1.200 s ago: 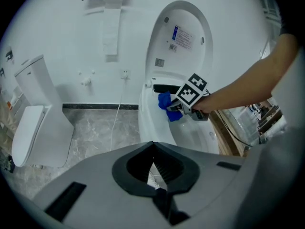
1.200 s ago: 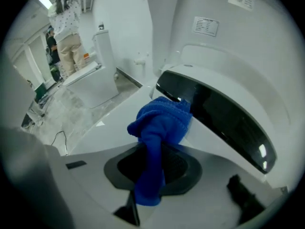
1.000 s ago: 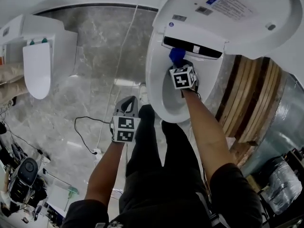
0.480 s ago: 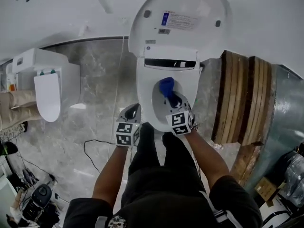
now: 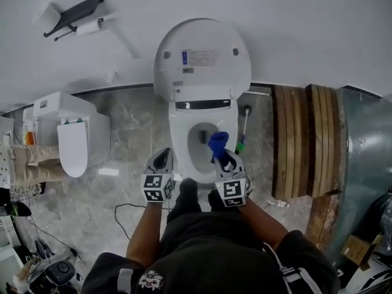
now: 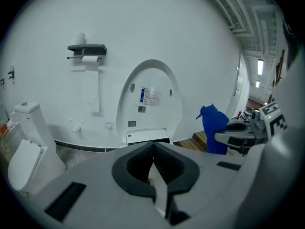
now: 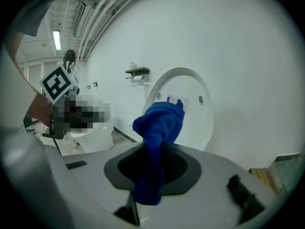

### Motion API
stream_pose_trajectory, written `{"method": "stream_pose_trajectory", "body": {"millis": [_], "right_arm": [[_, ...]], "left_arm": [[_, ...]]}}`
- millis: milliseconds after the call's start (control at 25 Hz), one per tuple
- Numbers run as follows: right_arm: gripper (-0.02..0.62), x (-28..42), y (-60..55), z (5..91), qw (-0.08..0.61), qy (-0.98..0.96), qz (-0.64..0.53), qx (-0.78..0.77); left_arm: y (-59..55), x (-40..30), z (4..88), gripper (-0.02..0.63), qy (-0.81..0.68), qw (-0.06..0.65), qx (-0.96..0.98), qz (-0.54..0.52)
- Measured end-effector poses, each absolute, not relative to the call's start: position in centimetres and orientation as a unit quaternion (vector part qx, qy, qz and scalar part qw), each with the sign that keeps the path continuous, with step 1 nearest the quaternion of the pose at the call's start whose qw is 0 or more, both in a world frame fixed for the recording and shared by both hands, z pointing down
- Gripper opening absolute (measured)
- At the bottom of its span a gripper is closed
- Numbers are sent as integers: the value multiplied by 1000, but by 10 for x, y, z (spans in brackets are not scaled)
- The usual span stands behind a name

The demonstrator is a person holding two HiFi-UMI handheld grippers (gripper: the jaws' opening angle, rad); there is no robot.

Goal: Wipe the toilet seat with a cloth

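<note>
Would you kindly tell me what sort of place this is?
Likely a mock-up bathroom, not a home: a white lid-up toilet, a second white toilet beside it, a dark wall paper-roll holder, and wooden pallets nearby.

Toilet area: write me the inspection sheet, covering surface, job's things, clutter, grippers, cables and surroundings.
surface: grey stone floor, bare in most places.
job's things: toilet with lid raised; blue cloth held over the bowl.
clutter: brush standing beside the toilet.
grippers: left gripper shut, empty; right gripper shut on cloth.
cables: black cable looped on the floor.
surroundings: second toilet, roll holder, wooden planks.
</note>
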State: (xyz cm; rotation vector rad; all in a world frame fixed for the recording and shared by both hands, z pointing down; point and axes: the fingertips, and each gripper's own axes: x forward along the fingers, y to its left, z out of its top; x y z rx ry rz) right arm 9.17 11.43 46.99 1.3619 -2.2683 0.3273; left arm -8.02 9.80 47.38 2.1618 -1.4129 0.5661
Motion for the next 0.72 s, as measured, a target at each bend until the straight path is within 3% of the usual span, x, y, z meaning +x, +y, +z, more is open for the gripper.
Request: {"method": "stream_pose_trajectory", "body": {"millis": [720], "right_arm": [[77,119,126,392,185,-833,70,517]], "left_arm": [[108,-19,383,9,-516,188,814,188]]}}
